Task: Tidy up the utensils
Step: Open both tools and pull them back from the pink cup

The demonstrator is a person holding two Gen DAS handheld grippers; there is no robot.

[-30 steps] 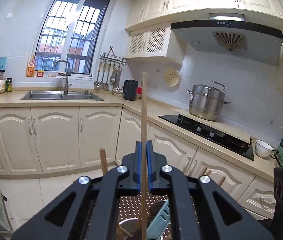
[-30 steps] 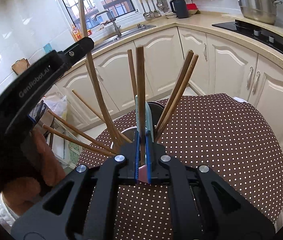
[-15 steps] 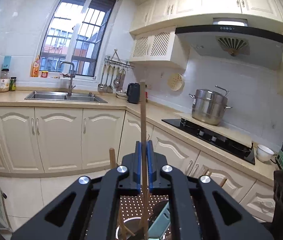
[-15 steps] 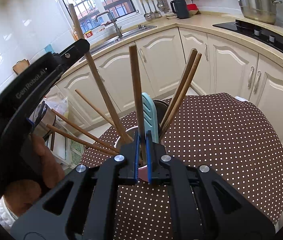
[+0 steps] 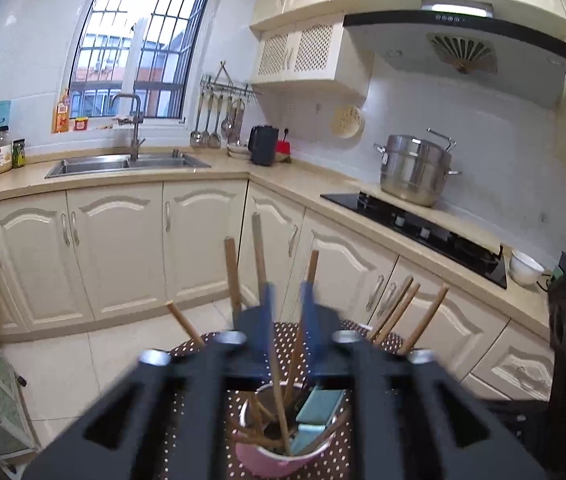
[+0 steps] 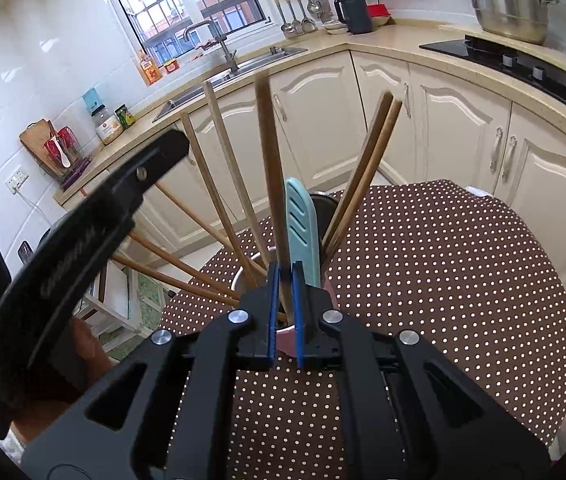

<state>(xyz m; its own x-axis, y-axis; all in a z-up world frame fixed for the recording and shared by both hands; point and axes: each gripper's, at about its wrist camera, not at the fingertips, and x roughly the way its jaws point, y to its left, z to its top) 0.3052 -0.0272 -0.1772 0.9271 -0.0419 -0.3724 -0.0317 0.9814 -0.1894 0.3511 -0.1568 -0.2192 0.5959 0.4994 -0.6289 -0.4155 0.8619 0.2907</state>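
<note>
- The left hand-held gripper point(image 5: 287, 312) hovers over a pink cup point(image 5: 279, 462) that stands on the bench, a round top under a brown cloth with white dots point(image 6: 443, 280).
- Its jaws are opening; two chopsticks pass through the gap between the blue pads point(image 5: 269, 312), and neither pad presses on them. The gripper itself is blurred in the left wrist view.
- One of those chopsticks point(image 5: 261, 256) rises above the left pad, with its lower end down inside the cup.
- The cup holds many wooden chopsticks that fan out in all directions, together with a light blue slotted utensil point(image 6: 301, 224).
- In the right wrist view the cup's metal rim point(image 6: 243, 276) shows just beyond the right hand-held gripper point(image 6: 285, 312), with the pink wall low between its pads.
- The right hand-held gripper's jaws are opening by a little; a dark wooden chopstick point(image 6: 269, 168) stands between the blue pads, which lie against its sides, with its foot in the cup.
- The blue utensil stands upright just to the right of that chopstick, touching the cup's rim.
- A pair of chopsticks point(image 6: 367, 172) leans away to the right, side by side.
- The left hand-held gripper's black arm crosses the left of the right wrist view, with a person's hand point(image 6: 83, 356) under it.
</note>
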